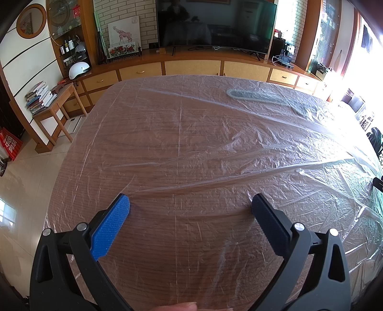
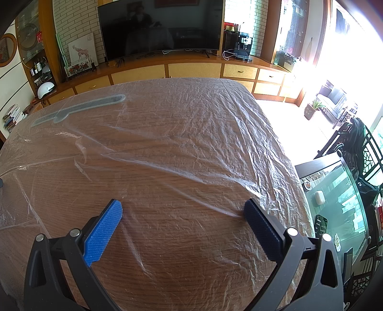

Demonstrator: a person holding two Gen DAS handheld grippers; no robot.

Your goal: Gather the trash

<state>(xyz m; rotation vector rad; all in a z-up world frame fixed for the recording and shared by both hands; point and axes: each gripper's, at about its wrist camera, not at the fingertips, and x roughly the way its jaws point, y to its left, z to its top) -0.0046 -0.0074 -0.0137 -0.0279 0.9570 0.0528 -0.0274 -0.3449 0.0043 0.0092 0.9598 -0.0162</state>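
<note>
Your left tool (image 1: 190,203) and right tool (image 2: 183,209) hang wide apart and empty over the film-covered wooden surface (image 1: 182,143). The only candidate trash, a long grey-blue strip (image 1: 261,98) under the film, lies lengthwise near the far edge, between both tools.

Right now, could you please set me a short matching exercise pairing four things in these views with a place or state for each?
Things:
1. left gripper
2. plastic sheet
3. television
4. white helmet

Descriptions:
A. crinkled, spread over the wooden table
B. dark screen, standing on the long cabinet
C. jaws wide apart, holding nothing
D. resting at the cabinet's left end

Pairs: 1-C, 2-A, 3-B, 4-D
</note>
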